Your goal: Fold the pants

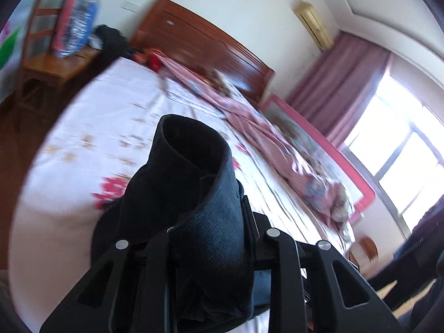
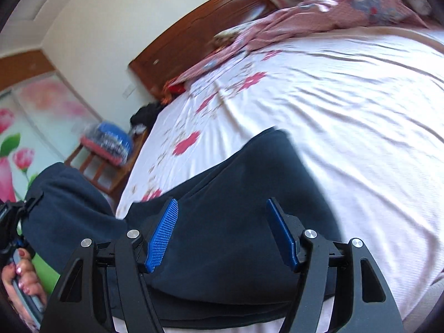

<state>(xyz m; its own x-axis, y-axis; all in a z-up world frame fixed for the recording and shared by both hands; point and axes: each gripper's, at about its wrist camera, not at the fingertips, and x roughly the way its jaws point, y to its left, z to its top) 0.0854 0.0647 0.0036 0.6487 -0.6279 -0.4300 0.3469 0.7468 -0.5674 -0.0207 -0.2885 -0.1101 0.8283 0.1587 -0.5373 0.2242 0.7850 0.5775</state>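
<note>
Pinching a bunched wad of the dark pants [image 1: 199, 194], the left gripper [image 1: 211, 238] lifts that end toward 12 o'clock, likely to carry it over for a fold. Right gripper [image 2: 222, 236] hangs spread, touching nothing, above the pants lying on the bed [image 2: 347, 111], probably ready to pin them.

Pants [image 1: 205, 216] are showing as dark navy cloth, matt, with a fine knit-like weave up close. Left gripper [image 1: 211, 238] frame is looking like matt black plastic with small shiny metal pins. Right gripper [image 2: 222, 236] is wearing blue plastic pads [image 2: 163, 236], one ribbed and rough, one looking smooth. Bedsheet [image 2: 347, 116] is reading as thin white printed cloth, creased, slightly sheeny. Headboard [image 1: 211, 44] is looking like glossy red-brown varnished wood. Curtain [image 1: 341, 83] is hanging as matt mauve fabric.
</note>
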